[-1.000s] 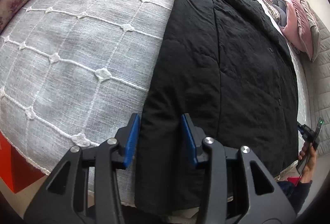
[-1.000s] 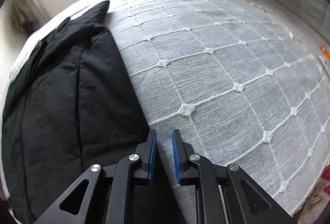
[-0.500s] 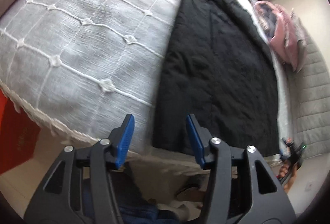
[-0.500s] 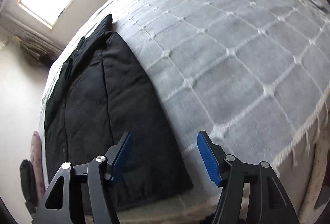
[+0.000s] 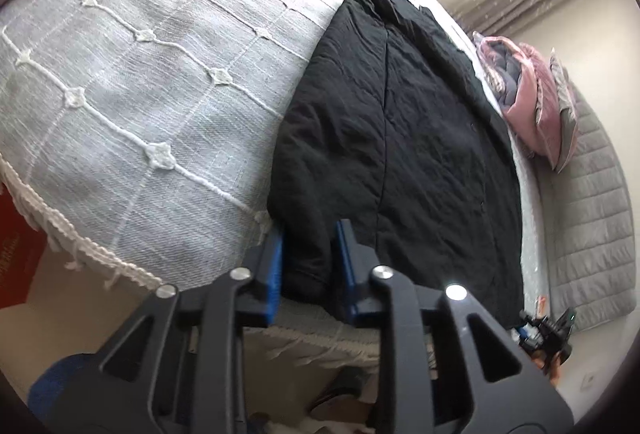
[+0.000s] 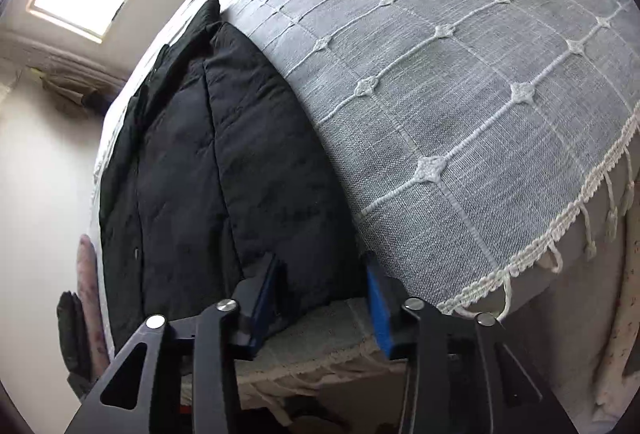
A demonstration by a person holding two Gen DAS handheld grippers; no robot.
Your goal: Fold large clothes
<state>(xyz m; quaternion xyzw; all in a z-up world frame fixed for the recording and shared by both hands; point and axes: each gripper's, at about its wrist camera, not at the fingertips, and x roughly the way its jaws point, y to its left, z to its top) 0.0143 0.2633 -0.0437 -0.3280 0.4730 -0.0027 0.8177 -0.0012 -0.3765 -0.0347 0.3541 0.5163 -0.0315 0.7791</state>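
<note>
The left gripper [image 5: 308,266] has just been closing and is pinching the near left hem corner of the long black quilted padded coat [image 5: 400,138]. The right gripper [image 6: 324,298] has likewise been closing around the opposite hem corner; whether its pads are pressing yet I cannot tell. Both are taking the bottom edge, probably so the hem can be carried up toward the collar for a fold. The coat is lying lengthwise, sides already folded in, on the grey bedspread with white knotted grid stitching [image 5: 132,106]. Beyond, pink and grey folded bedding [image 5: 532,102] is sitting by the headboard.
</note>
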